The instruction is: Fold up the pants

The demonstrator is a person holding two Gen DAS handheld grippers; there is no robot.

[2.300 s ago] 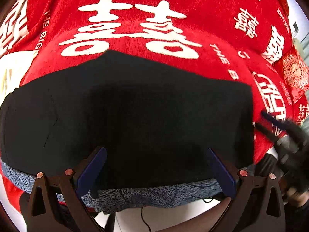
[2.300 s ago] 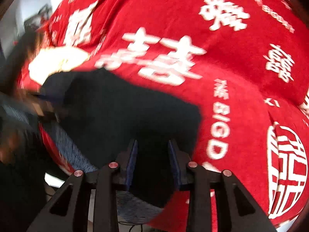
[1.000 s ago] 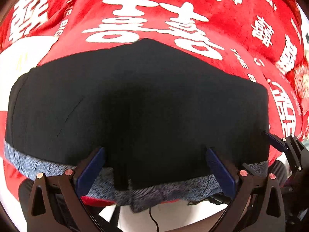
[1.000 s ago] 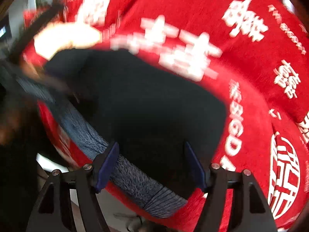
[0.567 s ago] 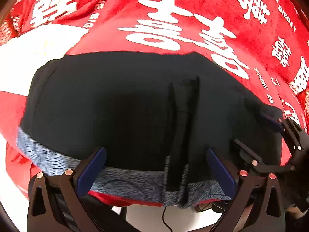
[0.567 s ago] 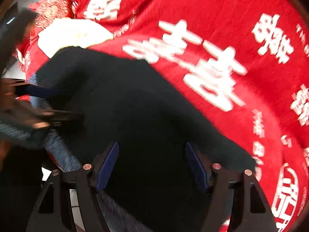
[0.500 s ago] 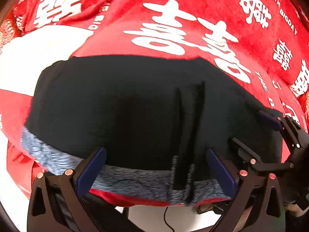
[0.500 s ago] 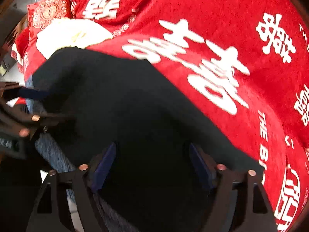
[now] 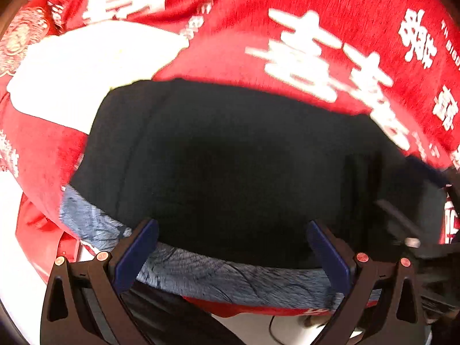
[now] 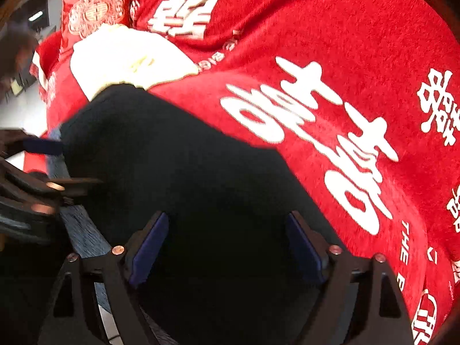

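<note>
Pants (image 9: 244, 172): a black, flat-folded stack is seen ahead of and between the fingers of both grippers, resting on the red blanket (image 9: 345, 14); a blue-grey patterned band (image 9: 230, 276) shows along the edge nearest the fingers.
Left gripper (image 9: 230, 250): jaws are spread wide; no cloth is pinched between the pads.
Right gripper (image 10: 227, 247): jaws are opening; black cloth is seen behind the gap, but no pad is seen pressing on it.
Risk, snagging: a fingertip may be caught under the near edge, so the top layer could be dragged open.
Risk, uneven grip: if only one layer is pinched, the fold is likely skewed.
Risk, collision: each gripper is visible at the edge of the other's view, so contact is possible.
Risk, blanket: plush pile could be gripped together with the cloth.
</note>
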